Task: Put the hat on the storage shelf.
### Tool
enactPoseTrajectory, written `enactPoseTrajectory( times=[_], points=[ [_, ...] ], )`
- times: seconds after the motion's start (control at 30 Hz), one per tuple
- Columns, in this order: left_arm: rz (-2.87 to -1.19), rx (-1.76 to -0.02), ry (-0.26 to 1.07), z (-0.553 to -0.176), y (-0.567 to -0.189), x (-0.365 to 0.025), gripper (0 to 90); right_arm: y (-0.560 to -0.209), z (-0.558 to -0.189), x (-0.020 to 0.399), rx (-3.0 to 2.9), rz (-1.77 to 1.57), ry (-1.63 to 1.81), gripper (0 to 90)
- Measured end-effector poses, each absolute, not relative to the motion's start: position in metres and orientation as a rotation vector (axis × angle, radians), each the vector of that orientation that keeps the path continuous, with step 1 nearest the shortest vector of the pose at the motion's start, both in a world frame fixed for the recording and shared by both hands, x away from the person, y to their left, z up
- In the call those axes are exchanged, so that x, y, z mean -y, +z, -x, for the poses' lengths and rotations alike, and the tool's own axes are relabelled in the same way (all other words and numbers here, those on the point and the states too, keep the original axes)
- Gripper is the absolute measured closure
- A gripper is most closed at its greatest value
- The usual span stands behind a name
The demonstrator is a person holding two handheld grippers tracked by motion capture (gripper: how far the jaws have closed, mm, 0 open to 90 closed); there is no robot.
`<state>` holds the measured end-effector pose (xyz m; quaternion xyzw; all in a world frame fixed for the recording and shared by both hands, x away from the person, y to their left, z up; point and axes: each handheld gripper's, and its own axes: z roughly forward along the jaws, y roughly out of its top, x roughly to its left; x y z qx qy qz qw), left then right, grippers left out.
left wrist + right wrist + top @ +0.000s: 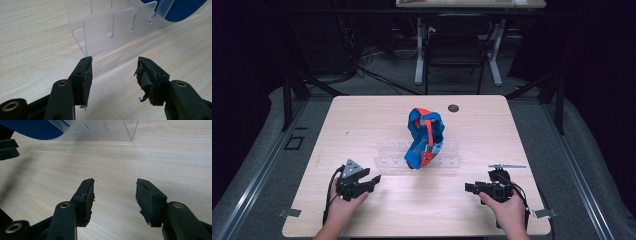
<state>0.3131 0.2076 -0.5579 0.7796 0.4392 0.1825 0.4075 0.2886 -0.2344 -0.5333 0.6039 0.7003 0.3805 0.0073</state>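
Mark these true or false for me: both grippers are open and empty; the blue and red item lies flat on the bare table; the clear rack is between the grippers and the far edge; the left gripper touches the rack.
1. Left gripper and right gripper are open and empty: true.
2. The blue and red item lies flat on bare table: false, it stands propped in the clear rack.
3. The rack lies beyond the grippers: true.
4. The left gripper touches the rack: false, it is apart.
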Motion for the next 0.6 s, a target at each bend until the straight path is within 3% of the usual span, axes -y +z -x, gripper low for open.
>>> enactPoseTrajectory(
  times=[0.6],
  points=[
    [-1.974, -1.084, 0.455, -0.311, -0.558, -0.202, 46.8, -0.554, -0.278, 0.233, -2.251, -1.824, 1.236, 51.1]
  ],
)
